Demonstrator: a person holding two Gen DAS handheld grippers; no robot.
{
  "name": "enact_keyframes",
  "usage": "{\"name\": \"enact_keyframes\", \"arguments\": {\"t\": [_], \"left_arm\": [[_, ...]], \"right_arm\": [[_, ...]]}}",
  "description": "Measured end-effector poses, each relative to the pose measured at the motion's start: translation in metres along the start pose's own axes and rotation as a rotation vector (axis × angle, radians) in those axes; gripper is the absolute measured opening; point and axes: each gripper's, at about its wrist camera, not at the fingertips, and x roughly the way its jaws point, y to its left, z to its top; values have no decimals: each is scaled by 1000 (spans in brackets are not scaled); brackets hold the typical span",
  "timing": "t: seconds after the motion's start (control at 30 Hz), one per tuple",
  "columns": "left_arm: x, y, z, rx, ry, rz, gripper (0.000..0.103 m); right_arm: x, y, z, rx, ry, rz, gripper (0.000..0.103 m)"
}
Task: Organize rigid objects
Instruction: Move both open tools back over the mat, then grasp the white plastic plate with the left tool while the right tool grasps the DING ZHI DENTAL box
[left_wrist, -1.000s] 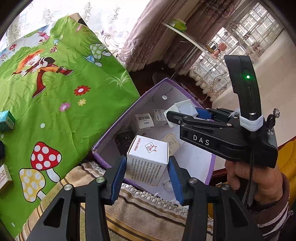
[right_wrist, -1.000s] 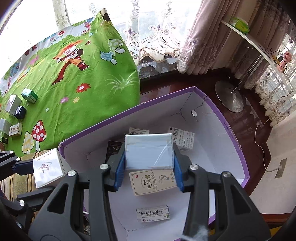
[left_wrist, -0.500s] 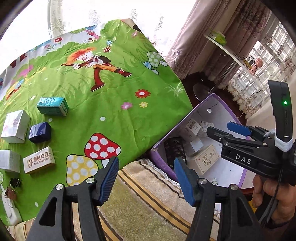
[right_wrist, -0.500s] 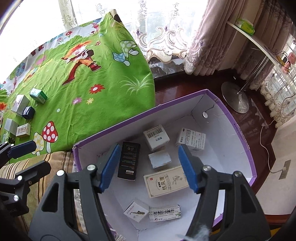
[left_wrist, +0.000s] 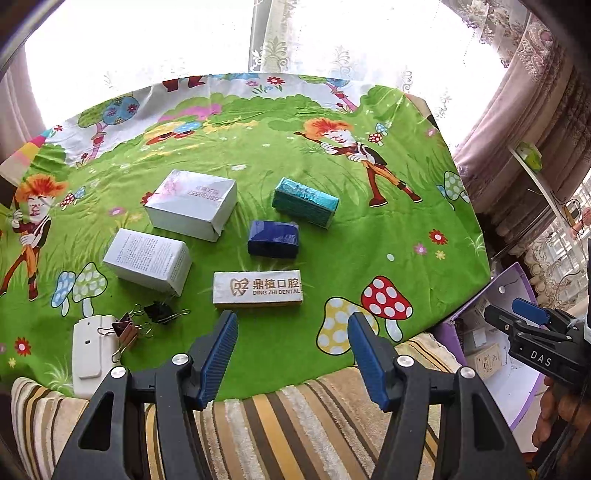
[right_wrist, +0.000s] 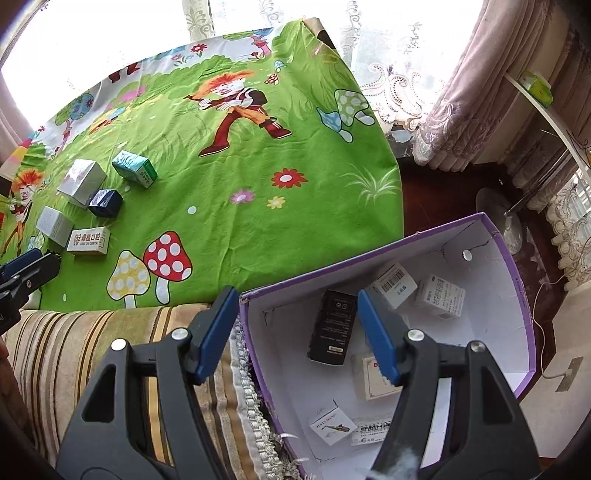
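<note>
Both claws stand spread and empty: the left gripper hangs over the green cloth with the dental box just past its tips at 12 o'clock, and the right gripper straddles the purple bin's near wall, a black box between its fingers at 1 o'clock.

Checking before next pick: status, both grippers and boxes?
Left gripper open, empty, over the cloth near the dental box. Right gripper open, empty, over the purple box. Five boxes on the green cloth. Nothing blocking.
</note>
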Motion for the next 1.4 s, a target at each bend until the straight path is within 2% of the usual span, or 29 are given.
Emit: {"name": "enact_keyframes", "arguments": {"t": [0.4, 0.6, 0.9, 1.4], "left_arm": [[-12, 101, -28, -184, 32, 176, 63], [-18, 136, -43, -222, 62, 248, 63], [-14, 163, -57, -287, 118, 249, 63], [-3, 162, -57, -275, 158, 230, 66]], "right_arm": [[8, 64, 7, -123, 28, 46, 70], [10, 94, 9, -185, 38, 69, 70], [15, 128, 9, -246, 55, 107, 71], [17, 172, 10, -328, 57, 179, 71]]}}
